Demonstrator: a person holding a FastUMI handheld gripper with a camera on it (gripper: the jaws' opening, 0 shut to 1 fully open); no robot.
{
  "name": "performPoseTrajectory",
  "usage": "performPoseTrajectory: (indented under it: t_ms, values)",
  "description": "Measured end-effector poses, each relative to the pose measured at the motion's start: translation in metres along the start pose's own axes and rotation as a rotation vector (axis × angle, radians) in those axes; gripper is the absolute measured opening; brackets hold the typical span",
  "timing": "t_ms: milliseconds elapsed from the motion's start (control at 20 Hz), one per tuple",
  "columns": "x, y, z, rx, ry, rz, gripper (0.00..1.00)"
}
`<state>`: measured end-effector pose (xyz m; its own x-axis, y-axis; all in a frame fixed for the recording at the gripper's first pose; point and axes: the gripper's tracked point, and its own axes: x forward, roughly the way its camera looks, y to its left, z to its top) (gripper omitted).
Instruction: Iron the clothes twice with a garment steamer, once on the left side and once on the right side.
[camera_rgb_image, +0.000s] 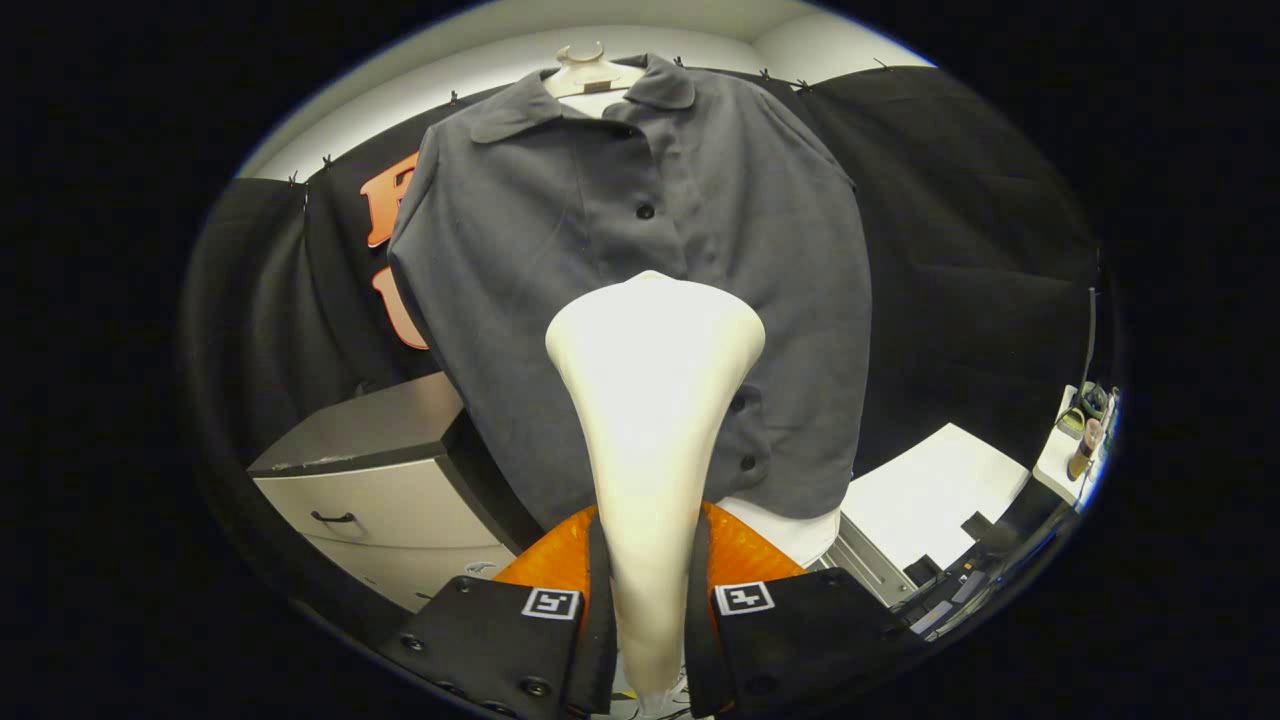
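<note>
A grey button-up shirt (560, 250) hangs on a pale hanger (587, 72) against the black booth wall, facing me. My gripper (650, 610) is shut on the handle of a cream garment steamer (655, 400), both fingers pressing its neck. The steamer's wide head rises ahead of the fingers and points at the shirt's middle, near the button placket, covering part of it. Whether the head touches the cloth I cannot tell.
A grey drawer cabinet (370, 480) stands below the shirt's left side. A white table (935, 495) with small items sits to the right. Bottles and odds (1085, 430) rest on a far right shelf.
</note>
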<state>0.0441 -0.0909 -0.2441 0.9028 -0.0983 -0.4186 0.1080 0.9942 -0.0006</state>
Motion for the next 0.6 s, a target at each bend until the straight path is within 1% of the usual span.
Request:
performPoseTrajectory:
  t_ms: [300,600]
  values:
    - [-0.019,-0.024,0.084,-0.034,-0.076,0.040,0.36]
    - [-0.021,-0.048,0.159,-0.063,-0.153,0.087,0.35]
